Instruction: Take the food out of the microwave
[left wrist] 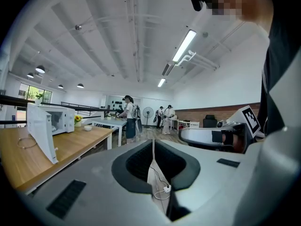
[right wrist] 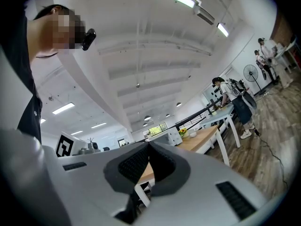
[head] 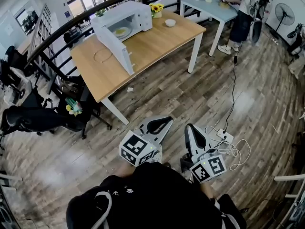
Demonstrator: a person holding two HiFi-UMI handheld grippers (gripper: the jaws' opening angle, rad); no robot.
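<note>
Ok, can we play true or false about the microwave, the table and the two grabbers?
1. The microwave has its door open. True.
2. The plate of food sits out on the table. False: it is inside the microwave.
3. The left gripper holds the white bowl. False: its fingers are shut on nothing, and the bowl sits on the table.
4. Yellow flowers stand beside the microwave. True.
5. The right gripper is reaching into the microwave. False: both grippers are over the floor, away from the table.
</note>
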